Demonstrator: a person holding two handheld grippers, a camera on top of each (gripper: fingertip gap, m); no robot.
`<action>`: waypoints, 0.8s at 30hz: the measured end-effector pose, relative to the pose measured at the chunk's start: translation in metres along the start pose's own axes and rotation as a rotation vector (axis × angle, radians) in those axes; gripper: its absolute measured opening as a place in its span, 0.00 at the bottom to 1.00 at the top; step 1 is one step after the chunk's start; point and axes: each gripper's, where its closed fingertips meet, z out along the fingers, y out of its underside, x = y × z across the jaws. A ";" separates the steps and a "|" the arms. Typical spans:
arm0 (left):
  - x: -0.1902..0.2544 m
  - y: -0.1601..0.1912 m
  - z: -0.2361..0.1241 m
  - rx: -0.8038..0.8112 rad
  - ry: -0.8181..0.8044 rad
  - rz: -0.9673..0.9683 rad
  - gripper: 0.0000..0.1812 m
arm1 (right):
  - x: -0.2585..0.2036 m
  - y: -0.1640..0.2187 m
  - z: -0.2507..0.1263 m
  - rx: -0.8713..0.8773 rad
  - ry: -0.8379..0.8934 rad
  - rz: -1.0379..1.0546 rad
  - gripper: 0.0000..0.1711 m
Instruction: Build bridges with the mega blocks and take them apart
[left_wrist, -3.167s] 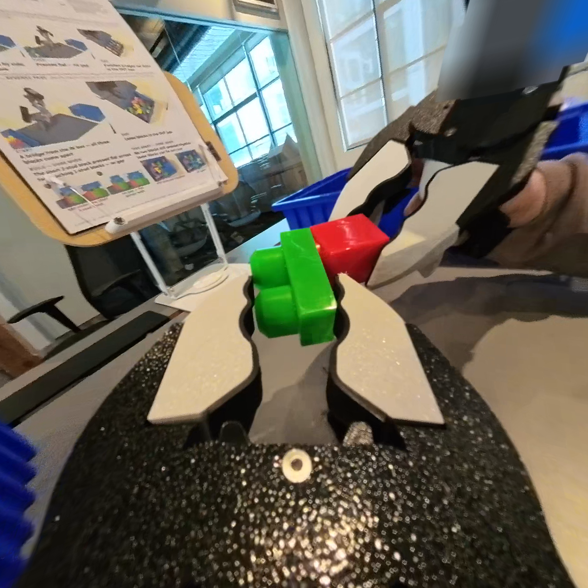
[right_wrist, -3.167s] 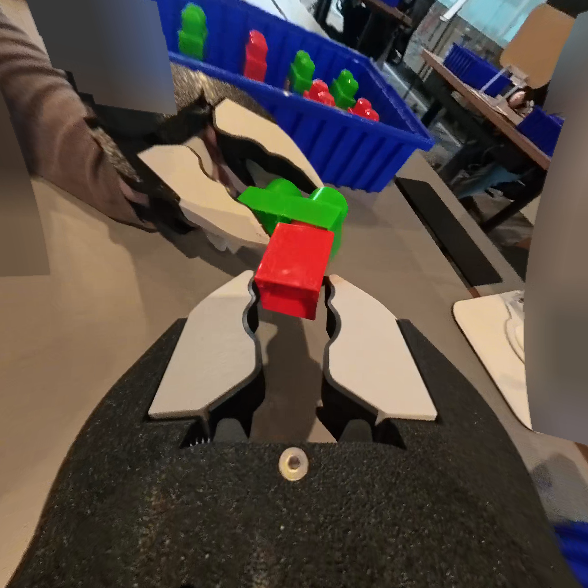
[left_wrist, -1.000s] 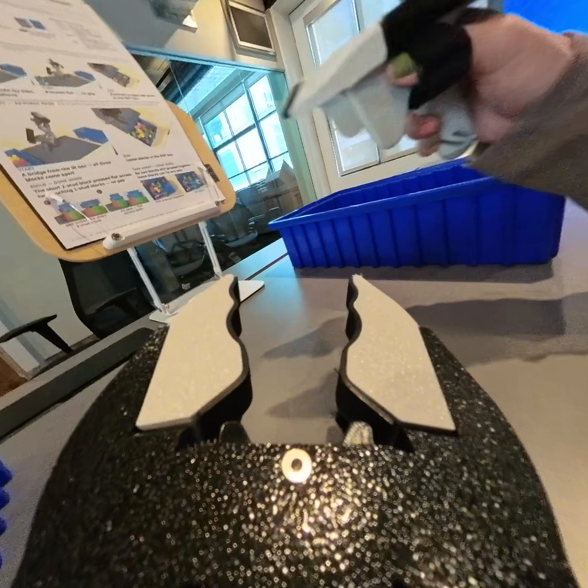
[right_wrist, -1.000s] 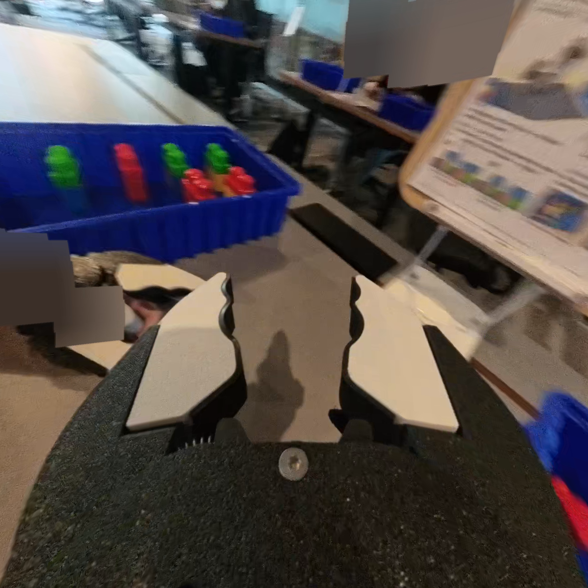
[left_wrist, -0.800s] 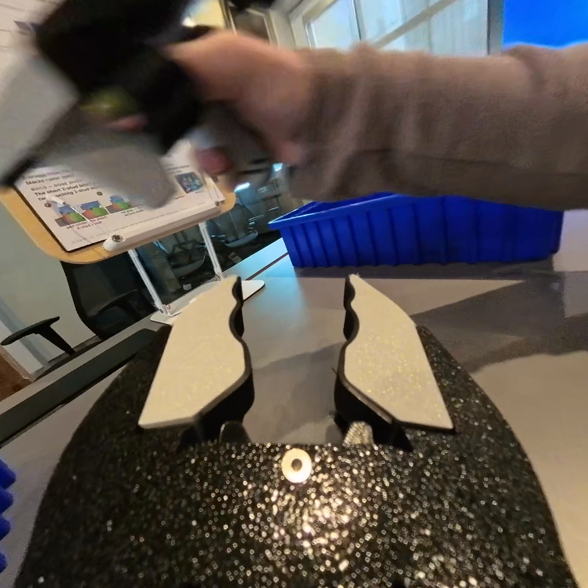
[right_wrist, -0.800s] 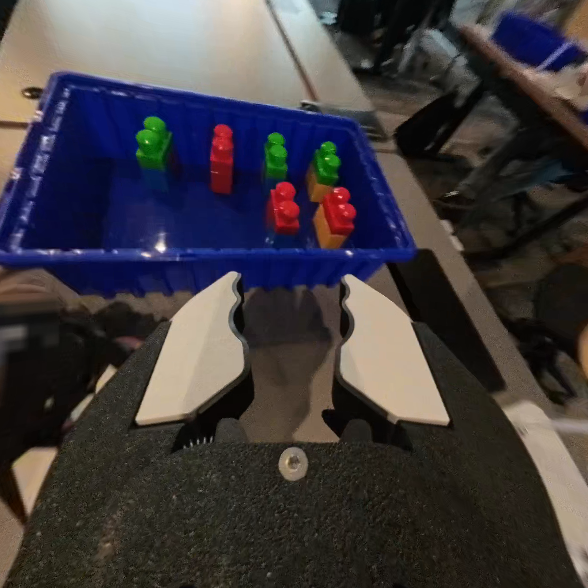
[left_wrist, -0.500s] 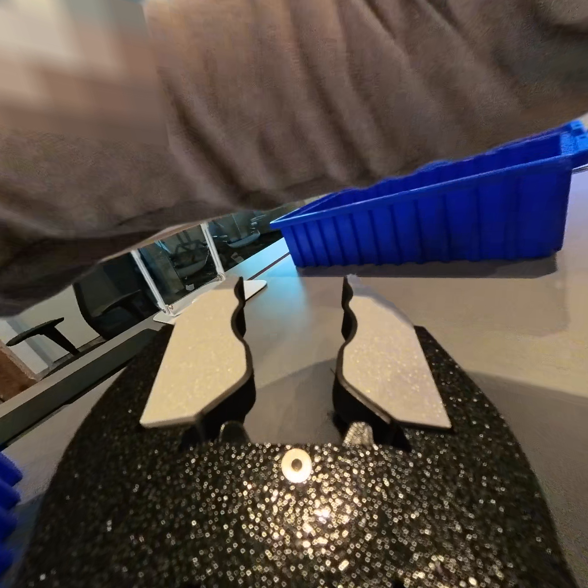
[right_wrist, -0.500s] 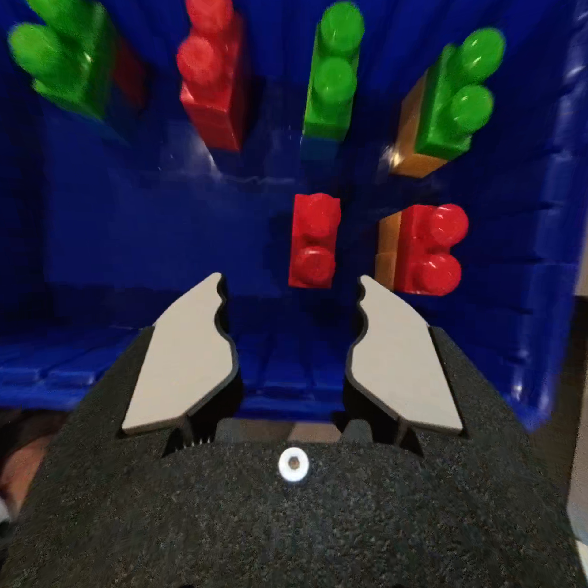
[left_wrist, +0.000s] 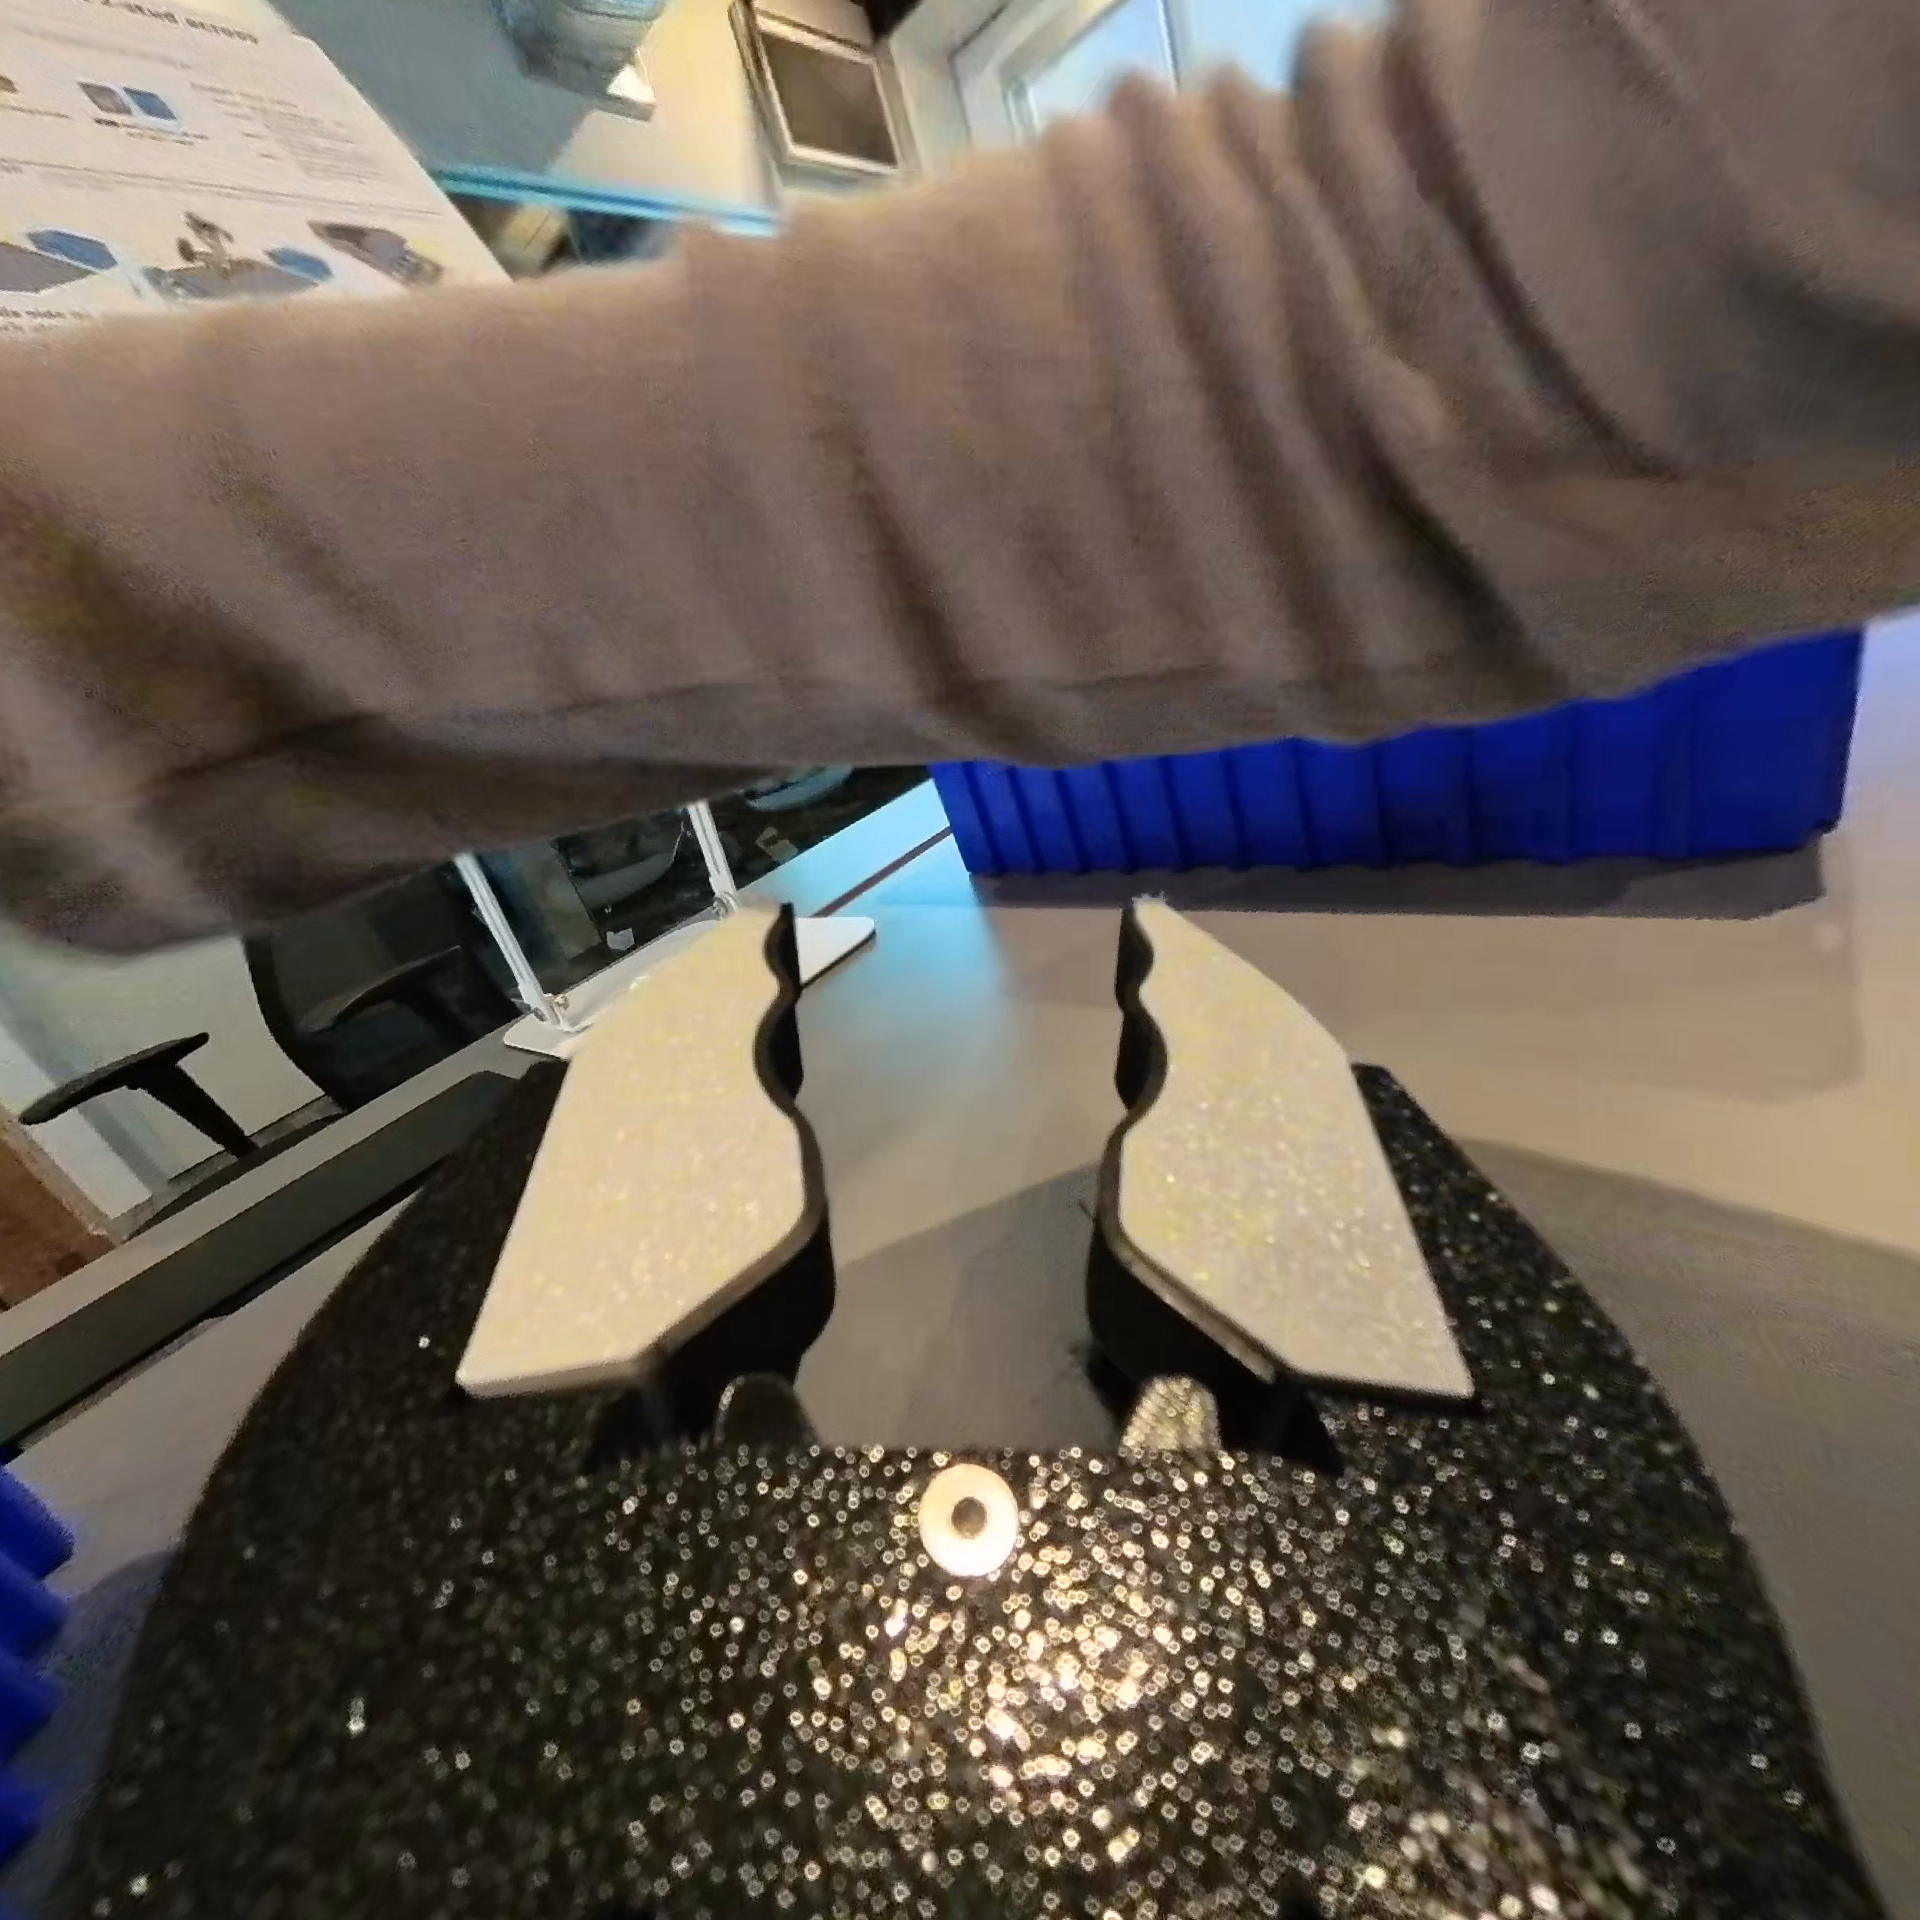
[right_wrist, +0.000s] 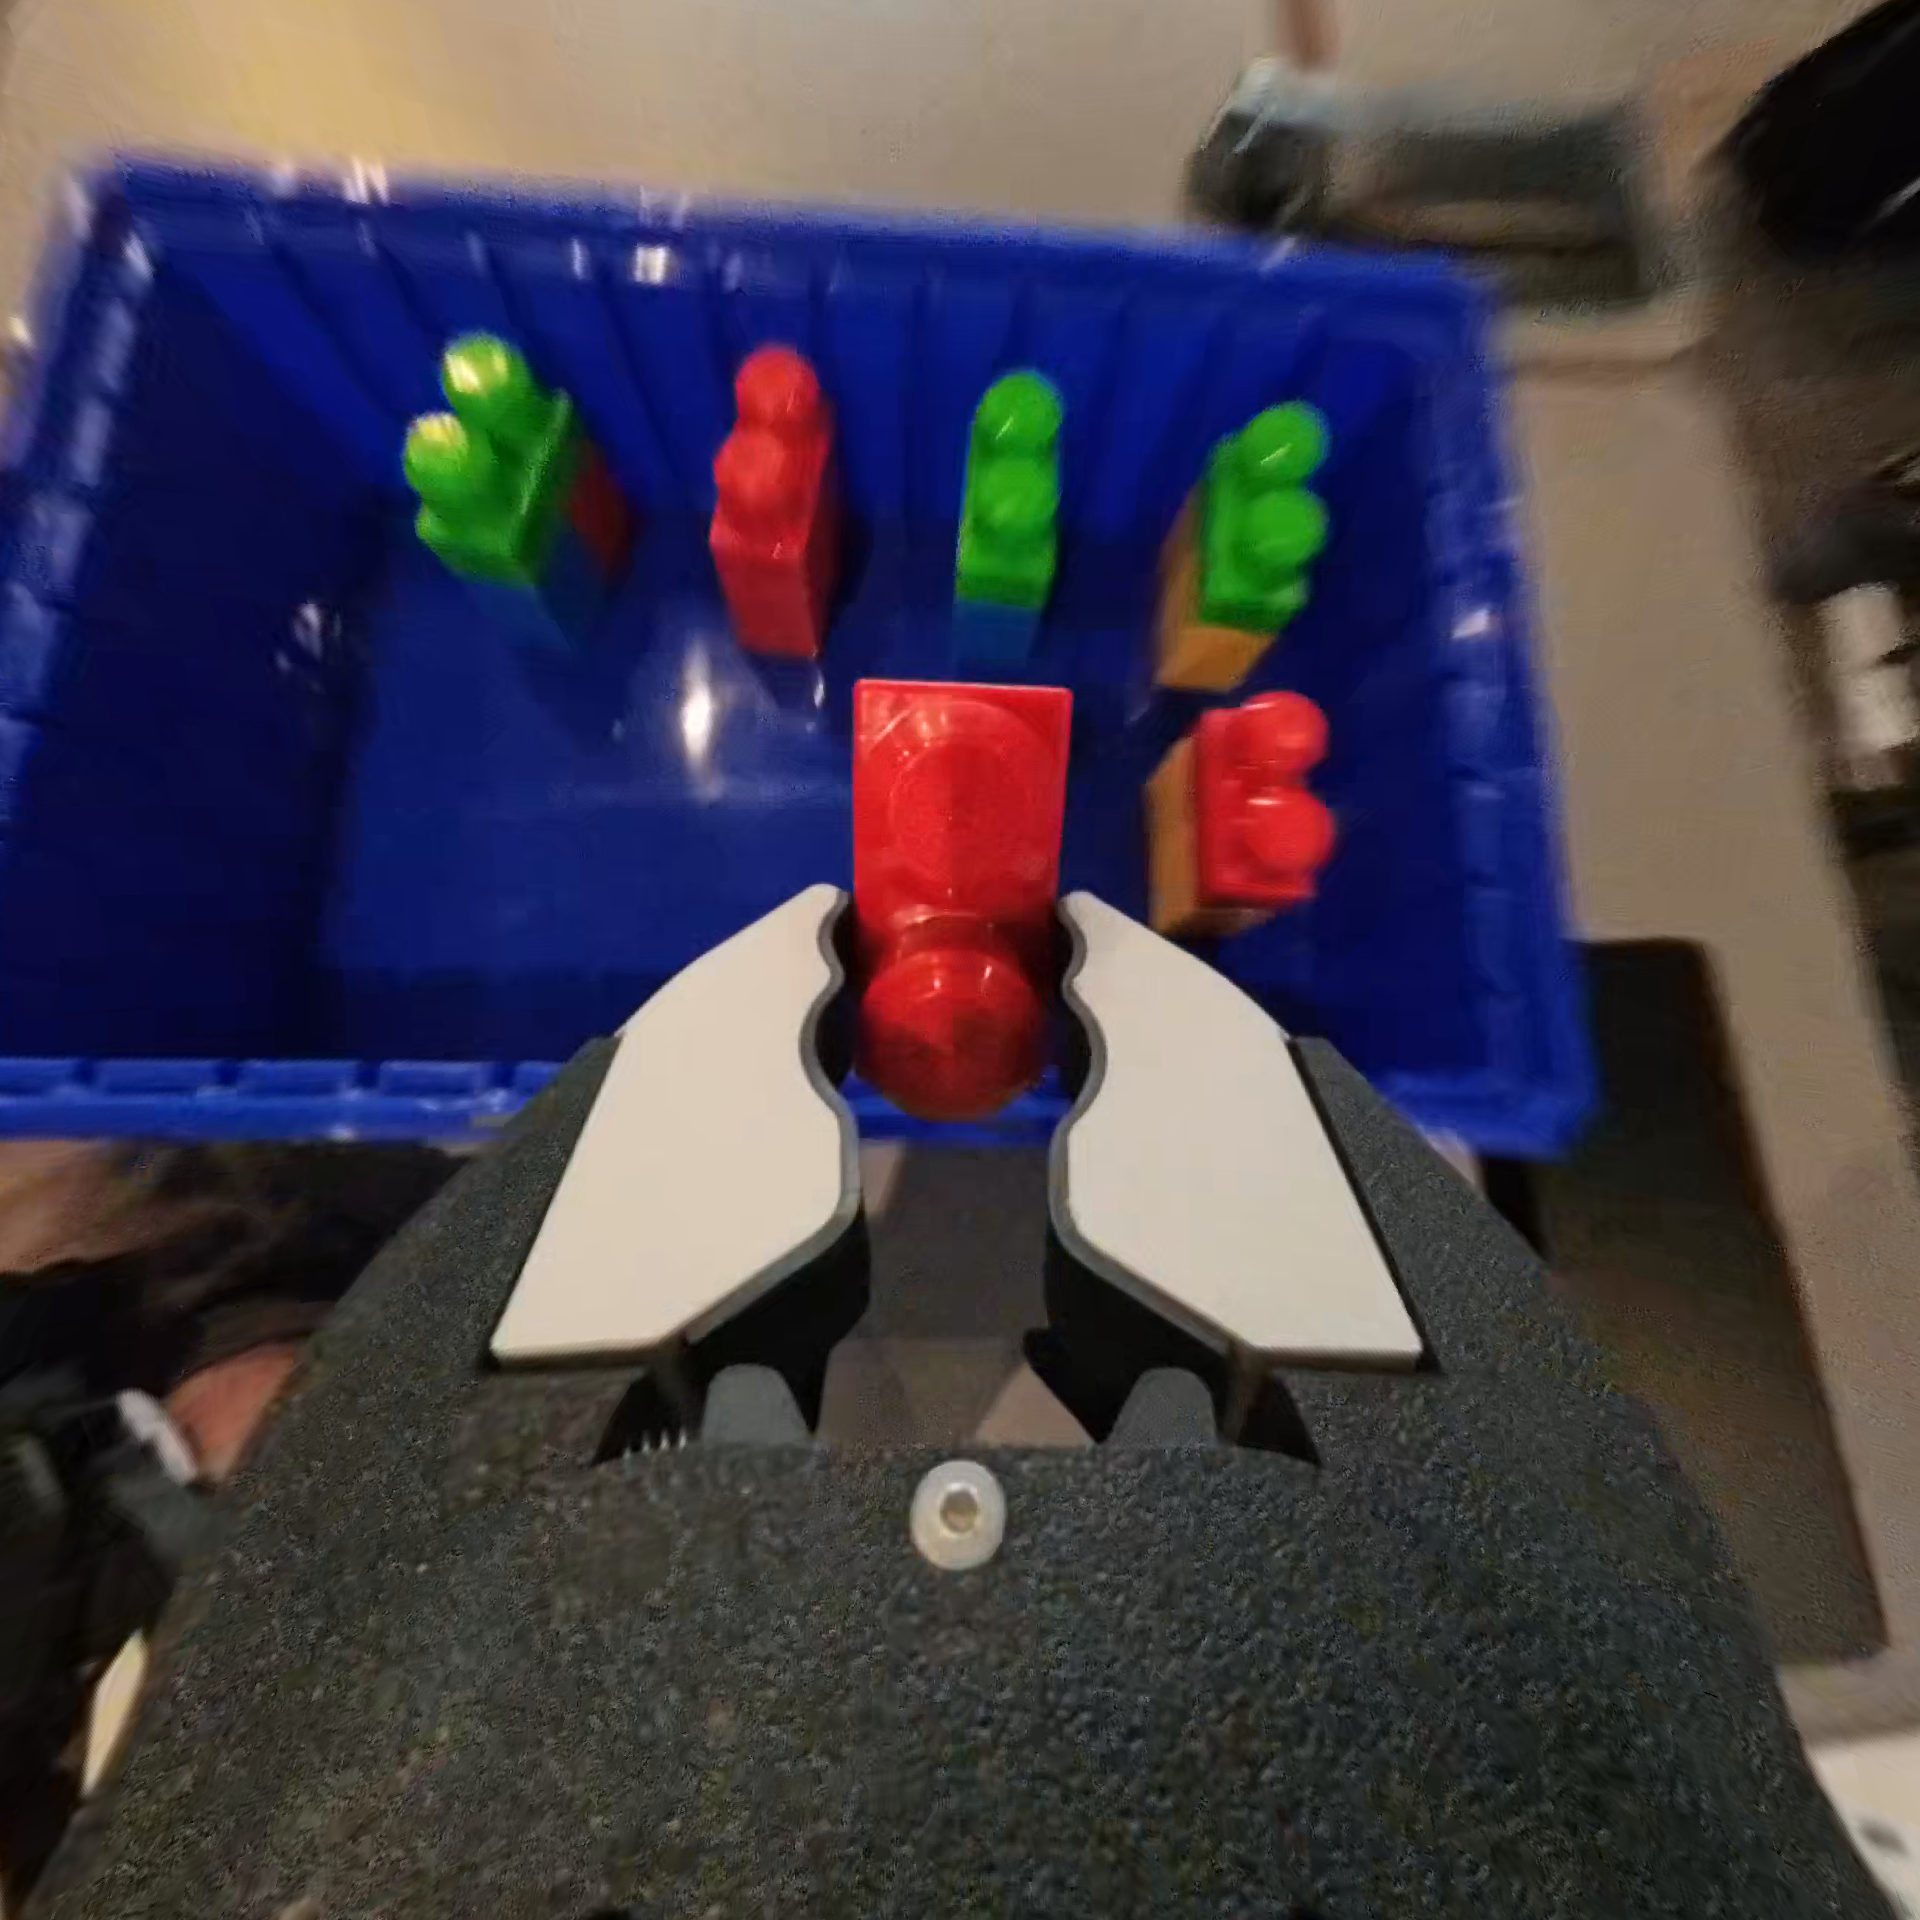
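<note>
Right gripper (right_wrist: 951, 914) grips 1 red block (right_wrist: 958, 831); bin (right_wrist: 156, 727) holds 5 stacks.

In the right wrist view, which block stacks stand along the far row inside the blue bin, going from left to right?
Green block on a blue and red base → red stack → green block on blue → green block on orange, all in the blue bin.
</note>
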 end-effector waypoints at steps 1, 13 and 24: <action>-0.001 0.000 0.000 0.002 -0.004 -0.002 0.32 | 0.004 0.003 -0.028 0.098 0.072 0.008 0.21; -0.041 -0.007 -0.014 0.050 -0.192 -0.071 0.40 | -0.026 0.197 -0.139 0.630 0.606 0.234 0.21; -0.063 0.008 -0.015 0.014 -0.187 -0.242 0.46 | -0.067 0.187 -0.138 0.887 0.203 0.251 0.21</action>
